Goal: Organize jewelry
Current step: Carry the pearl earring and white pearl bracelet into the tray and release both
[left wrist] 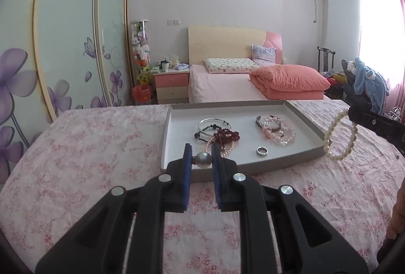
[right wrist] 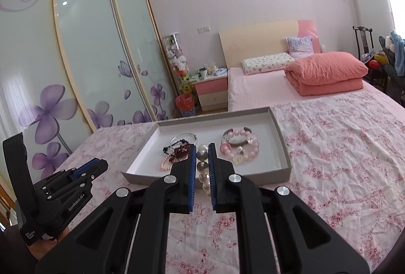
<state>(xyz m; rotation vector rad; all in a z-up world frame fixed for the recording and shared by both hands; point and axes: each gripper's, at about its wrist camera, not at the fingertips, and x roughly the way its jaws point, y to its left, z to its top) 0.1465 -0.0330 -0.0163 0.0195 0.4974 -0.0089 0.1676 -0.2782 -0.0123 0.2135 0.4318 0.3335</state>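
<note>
A shallow grey box (left wrist: 298,159) with a white floor lies on the floral bedspread; it also shows in the right wrist view (right wrist: 283,147). In it lie a silver bangle (left wrist: 214,122), dark red beads (left wrist: 226,136), pink bead bracelets (left wrist: 278,131) and a silver ring (left wrist: 262,150). My left gripper (left wrist: 201,160) is shut on a grey pearl (left wrist: 203,160) just above the box's near edge. My right gripper (right wrist: 202,167) is shut on a white pearl bracelet (right wrist: 202,165), which hangs in the air right of the box in the left wrist view (left wrist: 341,134).
The floral bedspread (left wrist: 88,172) stretches all around the box. Behind it stand a pink bed (left wrist: 227,86) with an orange folded quilt (left wrist: 288,81), a nightstand (left wrist: 170,84) and sliding wardrobe doors (left wrist: 63,46). A chair with clothes (left wrist: 364,81) stands far right.
</note>
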